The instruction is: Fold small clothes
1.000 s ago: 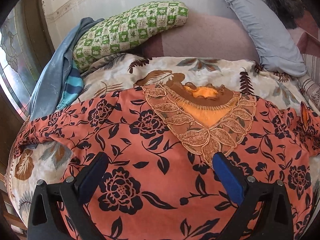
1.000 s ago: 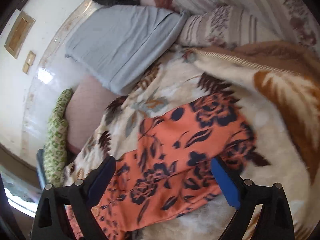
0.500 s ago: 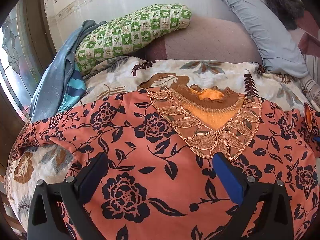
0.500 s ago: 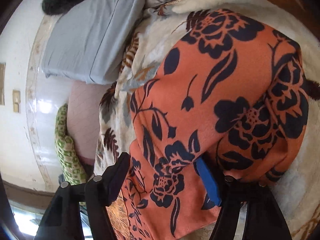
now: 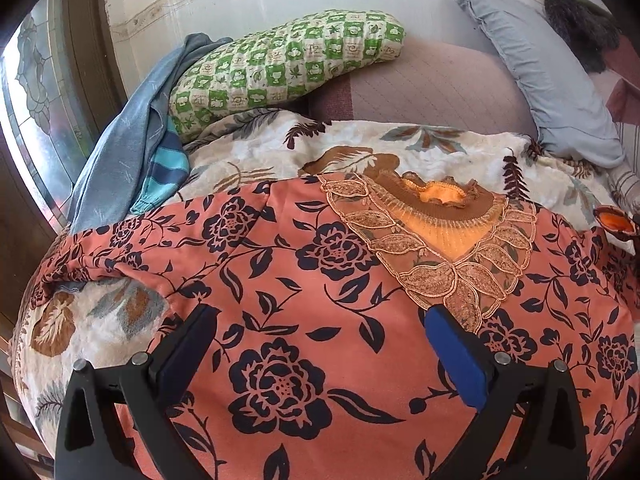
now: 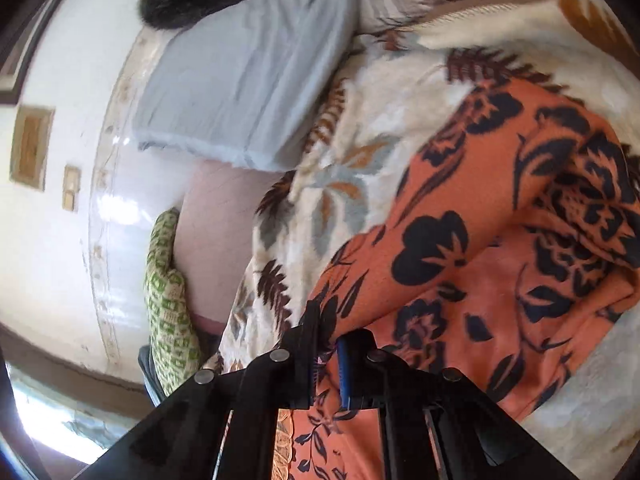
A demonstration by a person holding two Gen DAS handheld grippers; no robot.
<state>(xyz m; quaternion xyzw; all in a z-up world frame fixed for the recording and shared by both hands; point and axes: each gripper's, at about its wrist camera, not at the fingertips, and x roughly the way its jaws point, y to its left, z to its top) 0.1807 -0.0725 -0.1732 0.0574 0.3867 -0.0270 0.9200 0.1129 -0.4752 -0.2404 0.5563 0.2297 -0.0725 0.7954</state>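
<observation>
A: What is gripped?

B: A sleeve of the floral blouse point(image 6: 500, 280) is pinched in the closed right gripper point(image 6: 326, 354); the left gripper point(image 5: 320, 344) is held wide apart over the blouse's front, nothing in it.

A: And next?

B: Probably the sleeve is to be carried inward across the front. Beyond, the blanket point(image 5: 256, 152), green pillow point(image 5: 280, 64) and grey pillow point(image 5: 548, 80) are kept clear.
</observation>
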